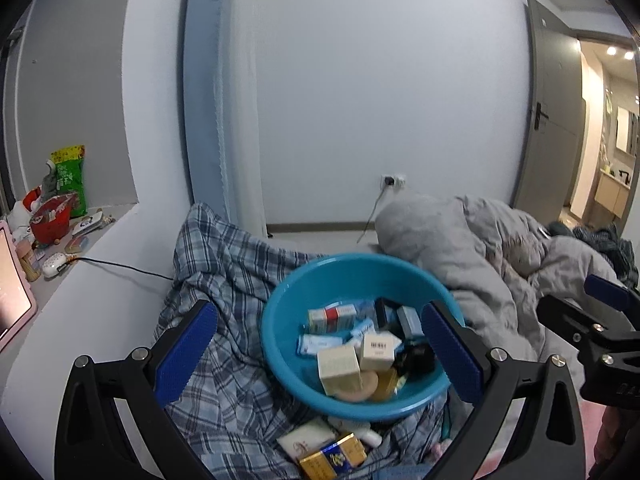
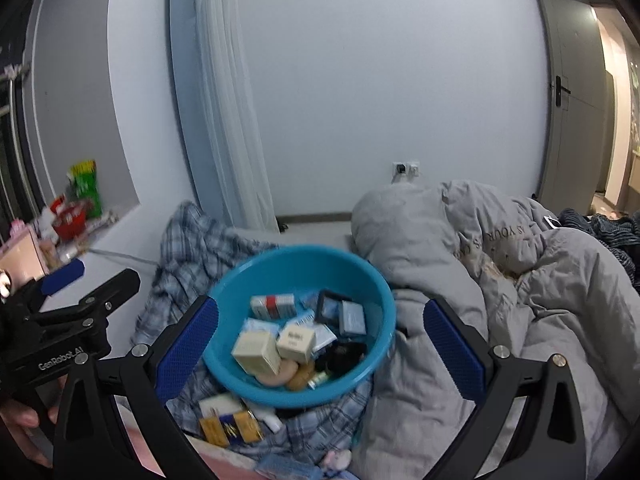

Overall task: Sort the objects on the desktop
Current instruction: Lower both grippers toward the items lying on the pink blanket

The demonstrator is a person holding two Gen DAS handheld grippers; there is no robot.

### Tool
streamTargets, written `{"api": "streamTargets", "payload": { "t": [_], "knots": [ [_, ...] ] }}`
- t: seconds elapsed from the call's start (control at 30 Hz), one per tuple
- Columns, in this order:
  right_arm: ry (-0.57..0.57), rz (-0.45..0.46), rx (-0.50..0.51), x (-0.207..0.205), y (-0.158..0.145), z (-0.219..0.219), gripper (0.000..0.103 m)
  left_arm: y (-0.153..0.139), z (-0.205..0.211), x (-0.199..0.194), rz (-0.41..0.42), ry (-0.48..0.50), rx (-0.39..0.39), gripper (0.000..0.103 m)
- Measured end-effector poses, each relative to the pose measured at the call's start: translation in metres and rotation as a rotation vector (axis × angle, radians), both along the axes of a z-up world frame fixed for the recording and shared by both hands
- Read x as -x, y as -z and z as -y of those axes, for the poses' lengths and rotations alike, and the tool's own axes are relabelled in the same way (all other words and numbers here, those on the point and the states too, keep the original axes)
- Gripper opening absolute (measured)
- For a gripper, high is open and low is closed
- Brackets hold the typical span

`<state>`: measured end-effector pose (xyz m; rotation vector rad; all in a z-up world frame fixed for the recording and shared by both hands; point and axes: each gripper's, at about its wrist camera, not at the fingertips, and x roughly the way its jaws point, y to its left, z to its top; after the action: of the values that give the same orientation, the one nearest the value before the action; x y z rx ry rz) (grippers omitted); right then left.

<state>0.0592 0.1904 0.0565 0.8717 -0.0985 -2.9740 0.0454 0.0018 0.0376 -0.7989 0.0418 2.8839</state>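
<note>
While both grippers, left [image 1: 318, 354] and right [image 2: 320, 350], hang spread and empty, blue basin [image 1: 280, 300] collects sorted boxes.

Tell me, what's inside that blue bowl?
The bowl holds small boxes, one with a red band, a dark case and round tan items. Whatever lies beneath the pile is hidden.

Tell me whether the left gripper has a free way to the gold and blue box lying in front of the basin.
Probably yes. The left gripper is open and holds nothing, and the gold and blue box lies uncovered on the plaid cloth, below the blue basin, with nothing over it.
</note>
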Motion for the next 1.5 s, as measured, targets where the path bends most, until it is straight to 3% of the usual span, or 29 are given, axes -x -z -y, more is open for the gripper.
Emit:
{"api": "streamTargets", "payload": {
  "t": [0.3, 0.47, 0.7, 0.93, 1.17, 1.27, 1.5],
  "knots": [
    [-0.019, 0.078, -0.011, -0.006, 0.028, 0.001, 0.102, 0.05, -0.006, -0.01, 0.15, 0.024, 0.047, 0.103],
    [-0.015, 0.14, 0.002, -0.009, 0.046, -0.001, 0.102, 0.069, -0.012, -0.023, 0.164, 0.049, 0.084, 0.103],
    [0.007, 0.25, 0.026, -0.015, 0.08, -0.008, 0.102, 0.102, -0.023, -0.029, 0.301, 0.117, 0.05, 0.103],
    [0.027, 0.299, 0.023, -0.019, 0.099, -0.016, 0.102, 0.13, -0.032, -0.026, 0.407, 0.156, -0.019, 0.103],
    [0.073, 0.325, 0.015, -0.017, 0.112, -0.026, 0.102, 0.175, -0.061, -0.027, 0.5, 0.238, 0.024, 0.103],
    [0.074, 0.339, 0.024, -0.014, 0.118, -0.029, 0.102, 0.195, -0.07, -0.029, 0.566, 0.267, 0.006, 0.103],
    [0.078, 0.354, 0.026, -0.013, 0.127, -0.032, 0.102, 0.221, -0.081, -0.032, 0.637, 0.282, -0.007, 0.103]
  ]
}}
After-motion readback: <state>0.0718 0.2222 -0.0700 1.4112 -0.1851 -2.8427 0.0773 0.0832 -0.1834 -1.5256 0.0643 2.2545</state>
